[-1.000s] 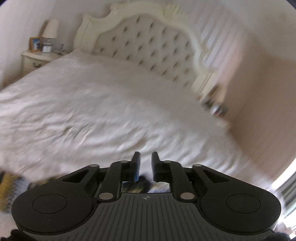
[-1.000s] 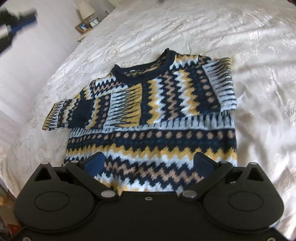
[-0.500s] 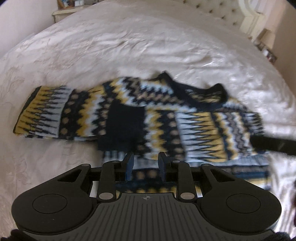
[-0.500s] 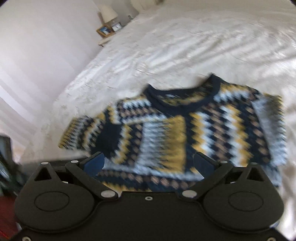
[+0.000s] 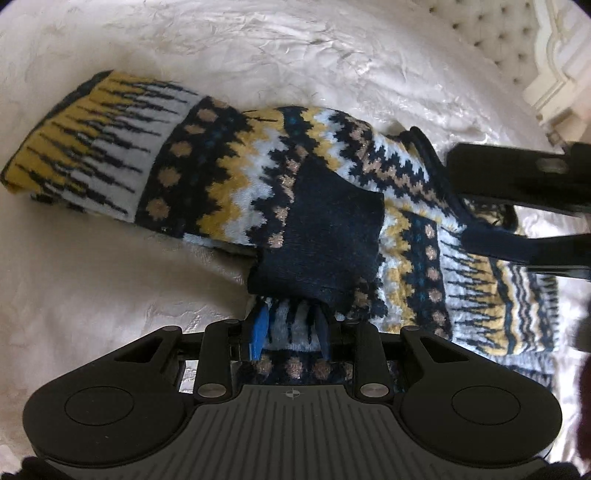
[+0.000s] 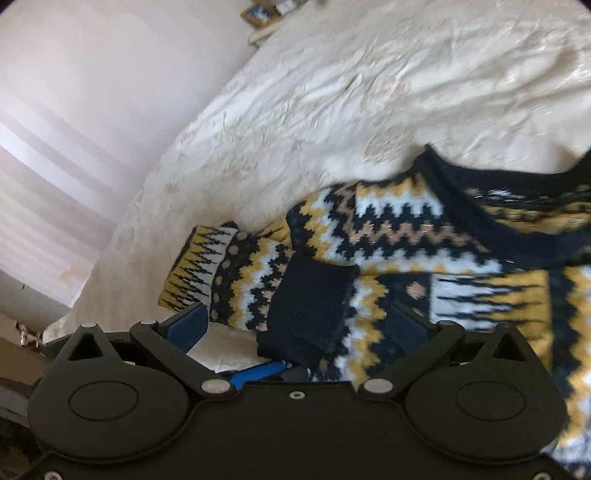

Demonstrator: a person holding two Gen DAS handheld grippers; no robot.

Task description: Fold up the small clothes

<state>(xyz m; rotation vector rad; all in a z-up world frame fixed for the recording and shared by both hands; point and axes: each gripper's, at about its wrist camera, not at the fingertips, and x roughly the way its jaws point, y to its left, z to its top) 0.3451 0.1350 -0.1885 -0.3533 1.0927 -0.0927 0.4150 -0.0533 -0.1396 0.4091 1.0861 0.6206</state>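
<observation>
A navy, yellow and white zigzag sweater (image 5: 229,184) (image 6: 399,229) lies flat on the cream bedspread (image 5: 110,295). One sleeve is folded back, so its navy cuff (image 5: 325,236) (image 6: 310,306) rests on the chest. My left gripper (image 5: 290,328) points steeply down at the knit just below that cuff. Its blue pads (image 5: 258,332) stand a narrow gap apart with striped fabric showing between them, and I see no pinch. My right gripper (image 6: 299,325) is wide open above the cuff and sleeve, holding nothing. In the left wrist view it reaches in by the collar (image 5: 458,203).
A tufted cream headboard (image 5: 517,40) rises at the far end of the bed. A bedside table with picture frames (image 6: 262,11) stands by the pale wall (image 6: 92,92). The bed's edge (image 6: 85,295) drops off just left of the sleeve.
My left gripper swung down from facing the headboard to just over the sweater by the cuff, its gap slightly wider. My right gripper slid left from the hem toward the folded sleeve, still wide open.
</observation>
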